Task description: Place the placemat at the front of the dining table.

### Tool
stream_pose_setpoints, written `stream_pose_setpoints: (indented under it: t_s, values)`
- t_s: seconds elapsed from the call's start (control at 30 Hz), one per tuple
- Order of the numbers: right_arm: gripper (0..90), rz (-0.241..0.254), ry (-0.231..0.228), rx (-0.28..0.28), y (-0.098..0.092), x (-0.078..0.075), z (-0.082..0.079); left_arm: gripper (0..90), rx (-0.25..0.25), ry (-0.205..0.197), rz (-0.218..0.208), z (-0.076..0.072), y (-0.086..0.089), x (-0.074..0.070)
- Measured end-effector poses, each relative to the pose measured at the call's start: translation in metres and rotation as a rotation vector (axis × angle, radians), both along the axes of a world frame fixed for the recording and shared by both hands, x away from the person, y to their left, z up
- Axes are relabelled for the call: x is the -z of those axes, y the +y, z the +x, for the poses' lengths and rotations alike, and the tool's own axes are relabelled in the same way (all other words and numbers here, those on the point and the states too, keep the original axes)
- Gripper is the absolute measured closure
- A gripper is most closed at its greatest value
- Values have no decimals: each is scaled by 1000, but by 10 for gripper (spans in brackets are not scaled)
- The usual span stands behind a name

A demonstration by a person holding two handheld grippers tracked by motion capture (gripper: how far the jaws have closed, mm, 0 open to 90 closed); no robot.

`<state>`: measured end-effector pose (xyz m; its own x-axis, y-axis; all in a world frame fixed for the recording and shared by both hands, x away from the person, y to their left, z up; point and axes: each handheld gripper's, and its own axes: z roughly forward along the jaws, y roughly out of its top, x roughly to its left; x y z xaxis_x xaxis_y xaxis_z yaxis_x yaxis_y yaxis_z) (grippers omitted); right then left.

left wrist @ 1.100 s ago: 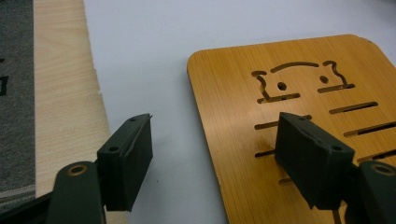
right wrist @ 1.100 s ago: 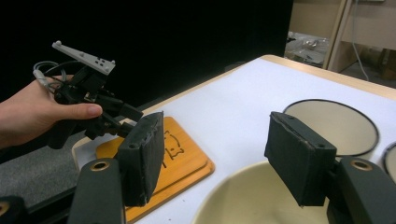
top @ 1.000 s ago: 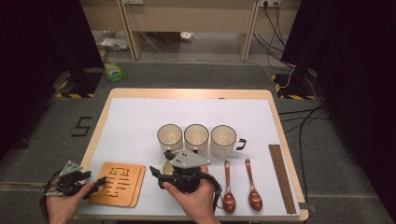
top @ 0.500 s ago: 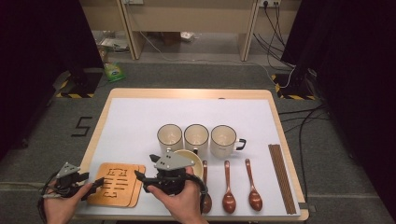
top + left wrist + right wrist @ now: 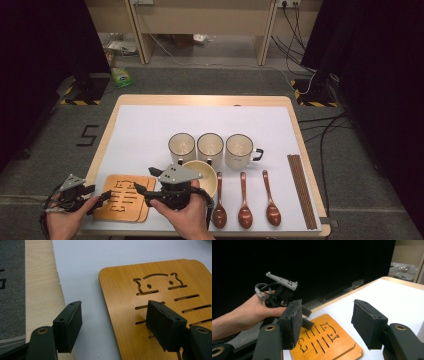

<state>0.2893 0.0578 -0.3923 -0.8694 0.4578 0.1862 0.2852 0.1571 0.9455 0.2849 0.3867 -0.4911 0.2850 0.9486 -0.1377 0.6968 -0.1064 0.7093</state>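
Observation:
A wooden trivet (image 5: 122,199) with cut-out slots lies at the front left of the white mat. My left gripper (image 5: 104,196) is at its left edge, open; in the left gripper view its jaws (image 5: 115,322) straddle the edge of the trivet (image 5: 160,290), one over the wood and one over the mat. My right gripper (image 5: 140,194) points left over the trivet's right side. Its jaws (image 5: 327,320) have just been closing, but they stand open with nothing between them. Beyond them lie the trivet (image 5: 324,345) and the left gripper (image 5: 282,292) in the person's hand.
A cream bowl (image 5: 202,172) sits just right of my right hand. Behind it stand three mugs (image 5: 210,147) in a row. Three wooden spoons (image 5: 244,200) lie to the right, and chopsticks (image 5: 301,190) lie near the table's right edge (image 5: 312,175).
My right gripper has moved left from over the bowl to the trivet's right side, uncovering the bowl. The left gripper has stayed in place.

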Motion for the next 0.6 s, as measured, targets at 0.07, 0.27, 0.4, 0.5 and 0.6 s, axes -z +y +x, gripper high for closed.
stream_pose_setpoints:
  t_s: [0.07,0.27,0.4,0.5,0.6]
  values:
    - [430,17,6,-1,2,0,0,290,1,1,1,0,0,0]
    - [488,47,50,-22,6,2,1,291,2,1,0,0,0,0]
    - [497,22,133,-54,9,5,2,291,3,1,1,0,0,0]
    - [518,-19,179,-60,13,8,1,291,3,0,2,0,0,0]
    - [506,-53,180,-68,19,12,-1,292,4,1,3,0,0,0]
